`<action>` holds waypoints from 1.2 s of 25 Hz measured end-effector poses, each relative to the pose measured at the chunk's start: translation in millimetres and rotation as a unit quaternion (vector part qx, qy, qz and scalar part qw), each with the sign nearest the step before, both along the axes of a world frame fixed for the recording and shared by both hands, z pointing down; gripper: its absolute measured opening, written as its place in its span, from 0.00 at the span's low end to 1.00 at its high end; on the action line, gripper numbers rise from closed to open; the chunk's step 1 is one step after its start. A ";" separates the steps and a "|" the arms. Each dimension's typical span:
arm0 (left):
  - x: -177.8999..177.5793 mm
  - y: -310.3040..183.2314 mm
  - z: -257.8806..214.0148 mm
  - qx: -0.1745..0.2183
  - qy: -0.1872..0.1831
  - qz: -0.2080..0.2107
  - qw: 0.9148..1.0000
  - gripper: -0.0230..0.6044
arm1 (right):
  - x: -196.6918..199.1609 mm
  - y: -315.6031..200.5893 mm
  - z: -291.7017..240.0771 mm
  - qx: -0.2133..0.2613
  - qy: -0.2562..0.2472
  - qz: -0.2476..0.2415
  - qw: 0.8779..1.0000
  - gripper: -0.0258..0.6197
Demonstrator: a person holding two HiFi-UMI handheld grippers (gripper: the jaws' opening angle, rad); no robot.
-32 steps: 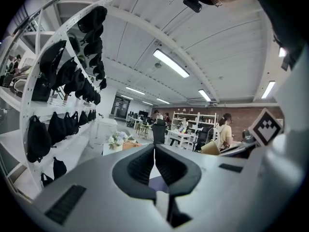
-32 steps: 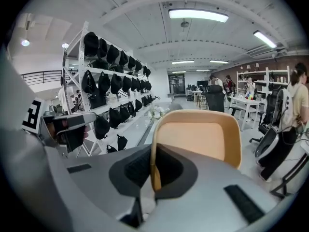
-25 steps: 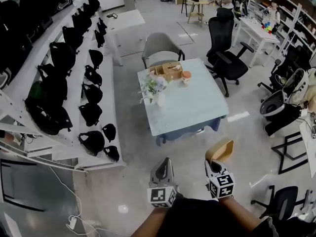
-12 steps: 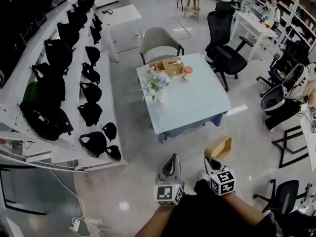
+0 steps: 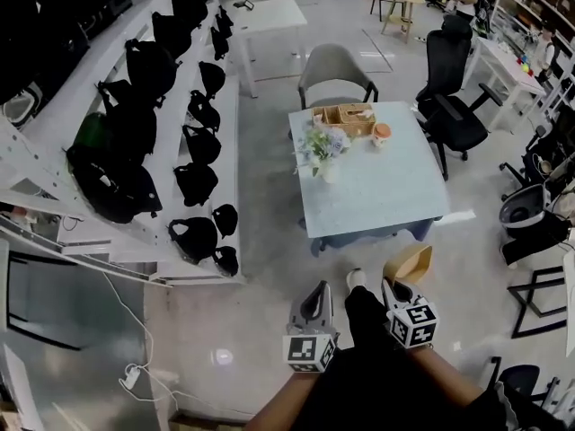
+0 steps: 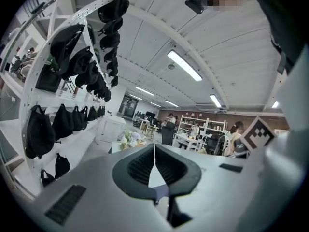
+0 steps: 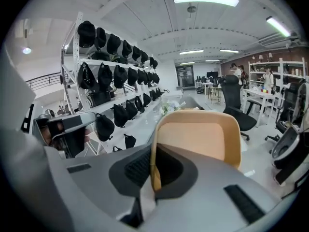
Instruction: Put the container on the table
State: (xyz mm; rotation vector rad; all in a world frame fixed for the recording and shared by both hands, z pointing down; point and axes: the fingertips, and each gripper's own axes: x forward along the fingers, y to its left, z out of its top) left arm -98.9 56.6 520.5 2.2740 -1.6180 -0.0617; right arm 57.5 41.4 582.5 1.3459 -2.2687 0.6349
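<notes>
The right gripper point(image 7: 153, 170) has its jaws pinched on one side wall of the tan, rounded-rectangular plastic container point(image 7: 198, 138), which stands out past the jaw tips with its open side showing. The left gripper point(image 6: 154, 159) has its jaws pressed together with nothing between them. In the head view the container point(image 5: 409, 263) hangs over the grey floor, near the front edge of the pale blue square table point(image 5: 382, 191) but apart from it.

No legible text, labels or numbers anywhere.
</notes>
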 end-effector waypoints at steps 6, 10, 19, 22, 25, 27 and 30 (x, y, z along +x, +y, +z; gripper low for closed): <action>-26.4 -39.4 2.3 -0.007 -0.013 -0.049 0.999 0.05 | -24.0 -64.4 6.4 0.003 0.000 -0.040 0.999 0.04; -36.5 -73.0 2.2 -0.015 -0.019 -0.083 0.996 0.05 | -23.3 -106.4 12.1 -0.012 -0.009 -0.052 0.999 0.04; -38.4 -154.0 5.8 -0.023 -0.038 -0.113 0.993 0.05 | -31.2 -188.7 34.3 -0.050 -0.024 -0.084 0.995 0.04; -34.1 -178.9 6.7 -0.031 -0.042 -0.121 0.991 0.05 | -27.0 -214.2 43.1 -0.069 -0.029 -0.087 0.993 0.04; -31.8 -203.9 8.4 -0.041 -0.043 -0.130 0.990 0.05 | -23.8 -238.4 49.7 -0.083 -0.032 -0.092 0.992 0.05; -32.8 -218.0 9.7 -0.046 -0.045 -0.139 0.988 0.05 | -24.5 -251.7 53.2 -0.085 -0.032 -0.103 0.991 0.05; -34.3 -237.2 13.6 -0.054 -0.051 -0.152 0.986 0.05 | -25.5 -268.6 62.3 -0.092 -0.033 -0.121 0.988 0.05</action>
